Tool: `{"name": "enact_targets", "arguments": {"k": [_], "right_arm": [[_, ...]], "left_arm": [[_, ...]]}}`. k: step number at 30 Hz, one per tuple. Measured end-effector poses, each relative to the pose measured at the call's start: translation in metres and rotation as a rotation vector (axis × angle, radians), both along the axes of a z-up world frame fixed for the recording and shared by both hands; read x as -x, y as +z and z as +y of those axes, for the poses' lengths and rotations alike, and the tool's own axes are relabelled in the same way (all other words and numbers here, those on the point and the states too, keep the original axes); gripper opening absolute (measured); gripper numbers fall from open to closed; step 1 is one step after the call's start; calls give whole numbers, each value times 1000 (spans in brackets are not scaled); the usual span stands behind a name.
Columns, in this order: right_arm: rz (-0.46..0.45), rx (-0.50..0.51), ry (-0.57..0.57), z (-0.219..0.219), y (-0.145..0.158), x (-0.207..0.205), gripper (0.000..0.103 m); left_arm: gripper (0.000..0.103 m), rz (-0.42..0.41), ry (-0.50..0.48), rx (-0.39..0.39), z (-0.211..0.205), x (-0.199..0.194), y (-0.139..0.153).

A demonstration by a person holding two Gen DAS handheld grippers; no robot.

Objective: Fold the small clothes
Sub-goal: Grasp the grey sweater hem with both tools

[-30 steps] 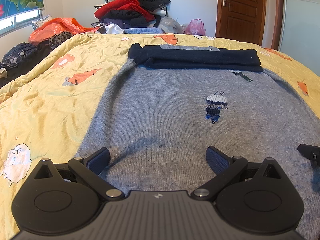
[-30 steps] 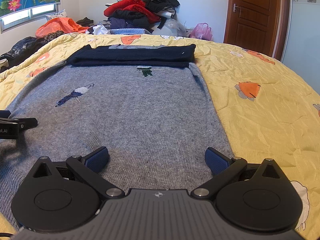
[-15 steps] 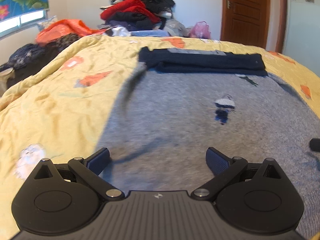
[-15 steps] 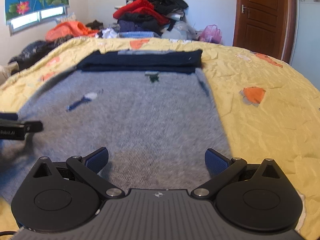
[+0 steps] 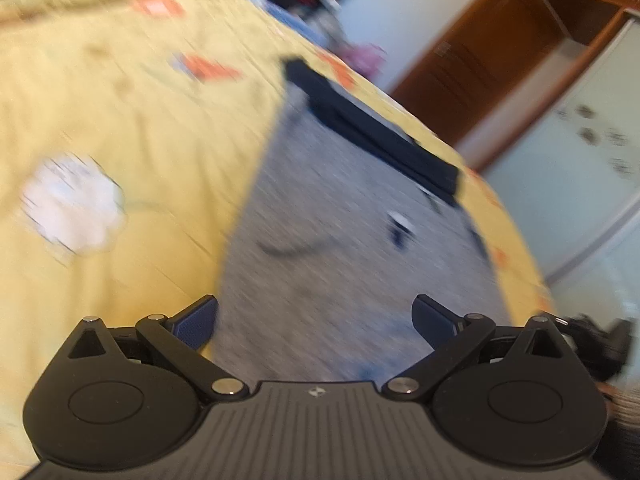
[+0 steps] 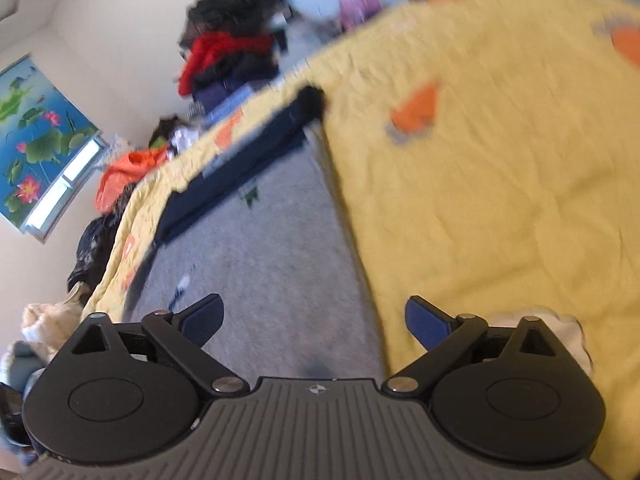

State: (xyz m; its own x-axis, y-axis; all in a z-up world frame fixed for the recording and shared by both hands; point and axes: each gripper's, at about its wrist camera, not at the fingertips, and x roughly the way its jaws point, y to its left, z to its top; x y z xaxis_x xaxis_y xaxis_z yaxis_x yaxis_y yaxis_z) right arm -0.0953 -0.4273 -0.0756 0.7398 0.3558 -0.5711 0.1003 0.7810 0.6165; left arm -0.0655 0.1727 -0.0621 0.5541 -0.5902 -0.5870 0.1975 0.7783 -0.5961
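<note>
Yellow bedspread (image 6: 500,184) w/ orange prints, clothes pile (image 6: 230,60) by wall, wood door (image 5: 480,60), lotus picture (image 6: 36,136)

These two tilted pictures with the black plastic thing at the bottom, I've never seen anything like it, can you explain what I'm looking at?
The black shape is a hand-held gripper, a tool with two fingers; a person carries one in each hand. Each has a wide-angle camera looking forward along its fingers, so one picture comes from the left gripper and the other from the right gripper. The pictures are tilted and blurred.

Ahead lies a bed with a yellow quilt. Spread on it is a grey sweater whose far end is a dark navy band, folded over. Beyond the bed is a pile of clothes.

Nothing is held. The left fingers stand apart and empty; the right fingers are closing, with nothing between them.
</note>
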Motion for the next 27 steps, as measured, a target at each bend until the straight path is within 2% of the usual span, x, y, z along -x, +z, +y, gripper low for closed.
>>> {"name": "enact_targets", "arguments": {"k": [2,4,6,9,11,13,15,16,18,19,20,21,22,23,24,25,27], "right_arm": [[15,-58,42,-6,-2,4,94],[52,-126,95,-9,-5,5,92],[84,-192,164,-6,-9,7,92],[91,-226,235,4,-12,13,92],[95,-268,262,10,-15,16,87],[95,-268,268,15,-15,18,83],[98,-272,260,16,-15,21,77],[99,-269,260,16,-15,22,73],[100,-275,253,12,-17,23,61],[108,-275,246,9,-19,23,47],[121,-270,237,7,-23,22,38],[137,-264,227,3,-27,22,22],[148,-256,217,1,-30,23,18],[143,-266,215,-1,-33,25,18],[137,-271,213,-1,-34,26,18],[128,-271,211,-2,-34,28,18],[108,-285,210,-2,-34,29,17]], "left_arm": [[103,32,-45,58,0,-1,-3],[103,95,-84,157,4,-5,-8],[102,161,-92,237,11,-12,-14],[101,211,-79,299,19,-19,-17],[95,225,-74,289,21,-21,-17],[73,235,-73,268,22,-21,-17],[64,250,-86,238,20,-20,-18],[64,244,-92,232,21,-17,-19],[64,246,-103,229,20,-11,-19],[62,245,-114,225,19,-8,-19],[60,239,-121,211,18,-4,-19],[55,234,-125,196,17,-1,-18],[47,236,-132,184,15,0,-19],[37,247,-132,164,13,2,-19],[8,255,-127,118,10,2,-20],[5,250,-124,62,7,2,-21],[5,199,-123,28,5,6,-16]]}}
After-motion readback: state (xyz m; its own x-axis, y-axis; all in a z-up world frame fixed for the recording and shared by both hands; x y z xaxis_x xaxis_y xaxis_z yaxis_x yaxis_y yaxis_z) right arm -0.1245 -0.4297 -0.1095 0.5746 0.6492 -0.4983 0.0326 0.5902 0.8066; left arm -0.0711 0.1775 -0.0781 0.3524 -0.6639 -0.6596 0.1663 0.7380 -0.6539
